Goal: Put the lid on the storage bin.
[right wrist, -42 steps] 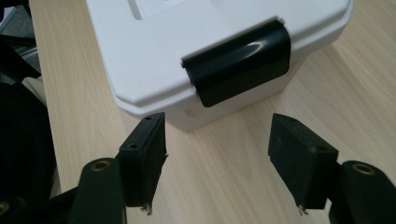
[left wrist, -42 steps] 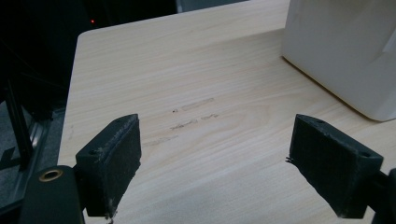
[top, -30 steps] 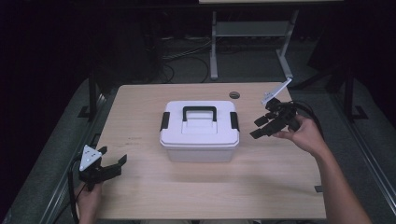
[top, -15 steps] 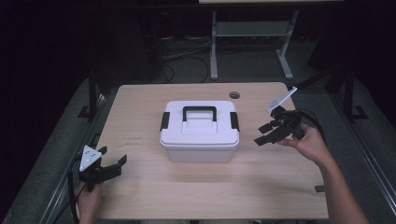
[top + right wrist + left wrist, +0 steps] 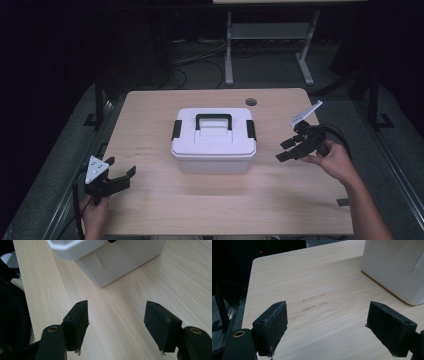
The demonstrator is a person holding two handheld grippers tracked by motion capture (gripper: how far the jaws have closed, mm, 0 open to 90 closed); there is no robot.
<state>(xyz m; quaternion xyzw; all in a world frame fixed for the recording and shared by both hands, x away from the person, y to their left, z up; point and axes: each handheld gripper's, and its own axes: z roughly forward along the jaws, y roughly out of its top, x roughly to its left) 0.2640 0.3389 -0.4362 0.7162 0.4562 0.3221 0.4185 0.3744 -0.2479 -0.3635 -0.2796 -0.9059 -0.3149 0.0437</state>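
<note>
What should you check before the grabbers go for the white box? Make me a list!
1. Box lid on: ok.
2. Black side latches look closed: ok.
3. Handle lies flat on the lid: ok.
4. Left gripper open, holding nothing: ok.
5. Right gripper open, holding nothing: ok.
6. Table bare around the box: ok.

A pale wooden table [image 5: 150, 115] stands in a dim room. Behind it, a grey metal stand [image 5: 265, 35] rests on dark floor [image 5: 200, 70], with loose cables [image 5: 195, 57] nearby.
</note>
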